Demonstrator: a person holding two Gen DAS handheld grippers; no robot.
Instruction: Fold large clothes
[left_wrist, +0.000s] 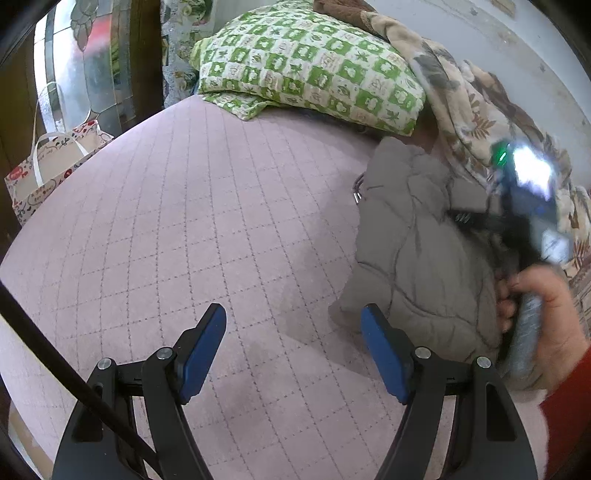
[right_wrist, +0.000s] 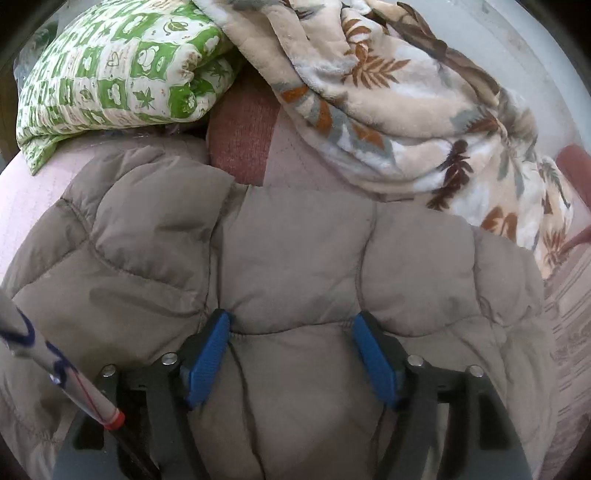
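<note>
Jacket (right_wrist: 295, 258), grey-brown and quilted, lies bunched on the pink quilted bed (left_wrist: 184, 221), directly under and ahead of my right claw (right_wrist: 291, 354). That claw's blue pads (right_wrist: 207, 362) stand spread, a puffed panel swelling up between them; the pads look to rest against the padding rather than pinch it, so I judge nothing is gripped. The bundle already reads as doubled over, seams stacked, and I take the claw's low position as a way of pressing the loft flat so the fold keeps.

My left claw (left_wrist: 295, 350) hangs spread over bare bed, empty, the jacket just beyond its right pad. From there I see the hand (left_wrist: 535, 306) on the right tool's handle, blurred, over the jacket's far side.

Beyond both claws, a green-checked pillow (left_wrist: 306, 66) and a leaf-print blanket (right_wrist: 406, 103) are heaped at the wall, presumably pushed back to leave folding room. A printed paper bag (left_wrist: 48, 166) stands off the bed's far left edge.
</note>
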